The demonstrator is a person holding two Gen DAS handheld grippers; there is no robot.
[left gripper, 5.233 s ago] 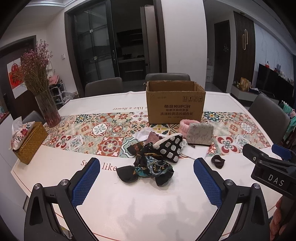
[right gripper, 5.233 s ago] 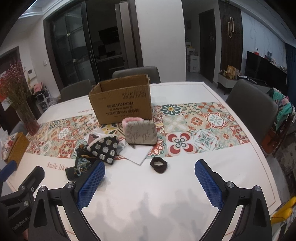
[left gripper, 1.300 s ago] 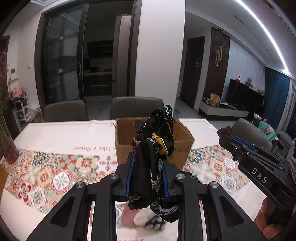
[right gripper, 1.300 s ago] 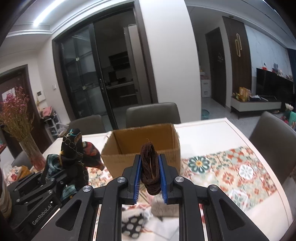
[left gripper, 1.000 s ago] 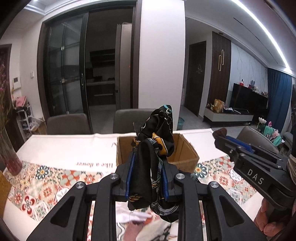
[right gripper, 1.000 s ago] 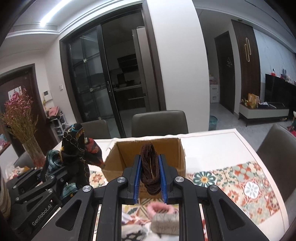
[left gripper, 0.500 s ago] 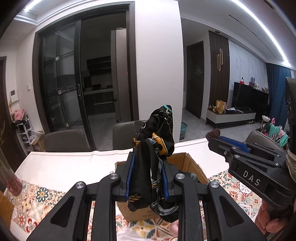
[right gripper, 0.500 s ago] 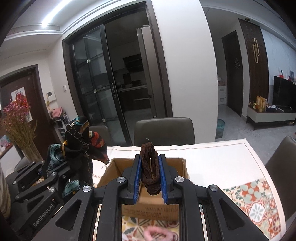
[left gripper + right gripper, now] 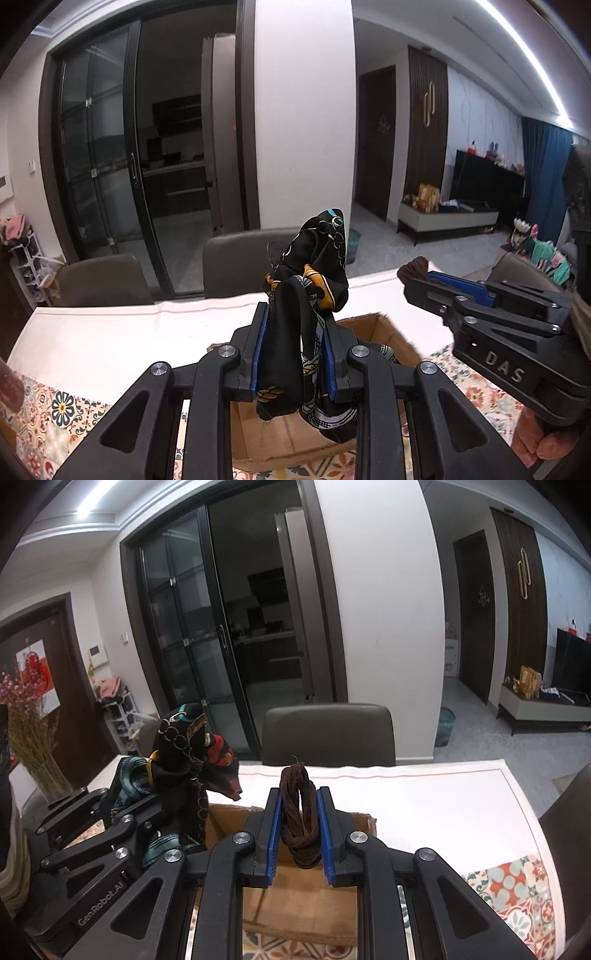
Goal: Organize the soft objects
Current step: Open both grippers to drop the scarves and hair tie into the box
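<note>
Box [image 9: 388, 339] had drawn under both grippers since a second ago — left gripper [image 9: 293, 354] clamped scarf [image 9: 314, 295], right gripper [image 9: 298, 830] clamped scrunchie [image 9: 298, 812]; drop seemed near.

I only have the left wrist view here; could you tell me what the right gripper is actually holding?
Observer: The right gripper is shut on a dark brown hair tie, a looped, twisted band standing upright between the blue pads.
Operator: Thank you. Is it over the cardboard box?
Observer: In the right wrist view the cardboard box lies open directly under its fingers.
Operator: And can you see a side of my scarf that I cannot?
Observer: Yes, the patterned scarf in the left gripper shows a red patch on its far side.
</note>
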